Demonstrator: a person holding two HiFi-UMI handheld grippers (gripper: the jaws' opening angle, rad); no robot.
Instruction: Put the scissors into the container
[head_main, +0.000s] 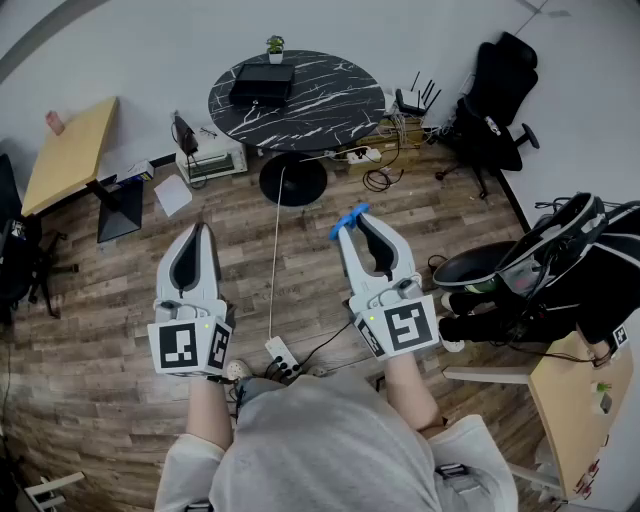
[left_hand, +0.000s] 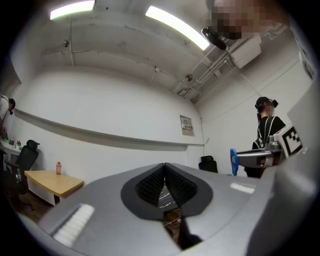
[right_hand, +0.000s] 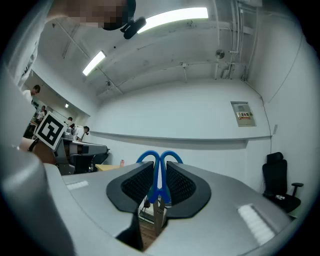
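Note:
The blue-handled scissors (head_main: 347, 219) are clamped in my right gripper (head_main: 352, 224), with the handle loops sticking out past the tips. In the right gripper view the scissors (right_hand: 160, 172) stand upright between the dark pads, loops up and metal blades down. My left gripper (head_main: 201, 232) hangs level with it on the left, jaws closed together with nothing between them (left_hand: 164, 168). From the left gripper view the scissors' blue handle (left_hand: 233, 161) shows at the right. A flat black box (head_main: 262, 80) lies on the round black marble table (head_main: 320, 105) ahead; whether it is the container I cannot tell.
Both grippers hang over wood floor (head_main: 110, 330). A small potted plant (head_main: 275, 46) stands on the marble table. A wooden table (head_main: 68, 152) is at the left, a black office chair (head_main: 495, 100) at the back right, a backpack (head_main: 560, 250) at the right. Cables and a power strip (head_main: 283, 357) lie on the floor.

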